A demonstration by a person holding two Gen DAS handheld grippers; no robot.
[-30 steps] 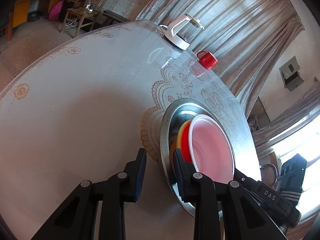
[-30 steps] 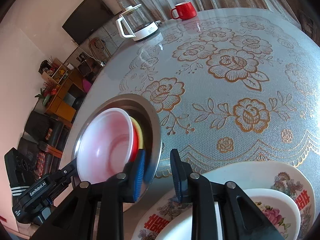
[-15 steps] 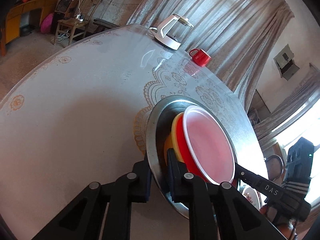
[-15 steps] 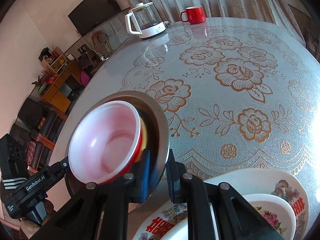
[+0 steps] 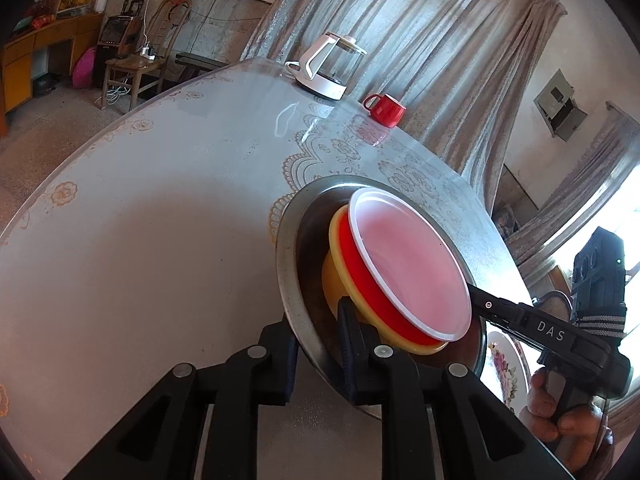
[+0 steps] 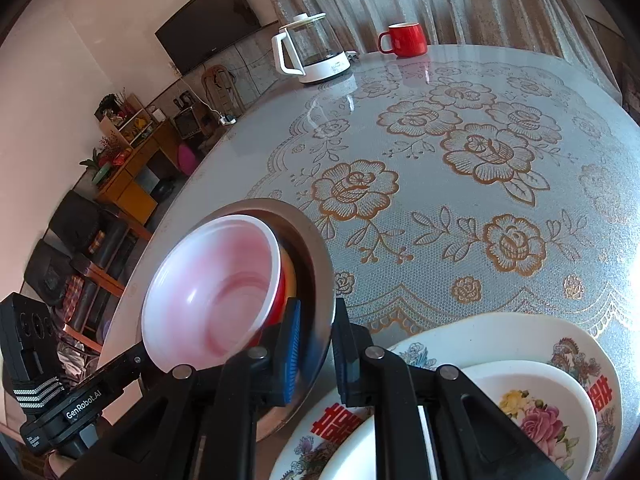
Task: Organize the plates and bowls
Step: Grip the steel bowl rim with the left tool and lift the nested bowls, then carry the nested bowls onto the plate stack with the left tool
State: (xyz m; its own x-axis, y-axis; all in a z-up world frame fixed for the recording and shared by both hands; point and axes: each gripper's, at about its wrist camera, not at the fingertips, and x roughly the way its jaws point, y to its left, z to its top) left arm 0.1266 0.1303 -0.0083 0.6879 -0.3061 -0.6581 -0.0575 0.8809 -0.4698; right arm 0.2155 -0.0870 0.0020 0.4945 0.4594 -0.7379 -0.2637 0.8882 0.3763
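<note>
A steel plate (image 5: 292, 264) carries a yellow bowl (image 5: 340, 280), a red bowl (image 5: 360, 276) and a white bowl (image 5: 408, 268) nested together. My left gripper (image 5: 316, 344) is shut on the plate's near rim. My right gripper (image 6: 316, 344) is shut on the opposite rim of the plate (image 6: 320, 248). The plate is tilted and held off the table by both grippers. The white bowl (image 6: 216, 292) faces the right wrist camera. A floral plate (image 6: 520, 336) with a smaller floral plate (image 6: 540, 412) on it lies on the table below my right gripper.
A white electric kettle (image 6: 312, 52) and a red mug (image 6: 404, 40) stand at the table's far edge by the curtain. The round table (image 6: 480, 168) has a glass top over a gold lace cloth. Chairs and cabinets stand on the floor beyond.
Both grippers have closed on opposite rims of the steel plate. The plate with its bowls has risen off the table and tilted.
</note>
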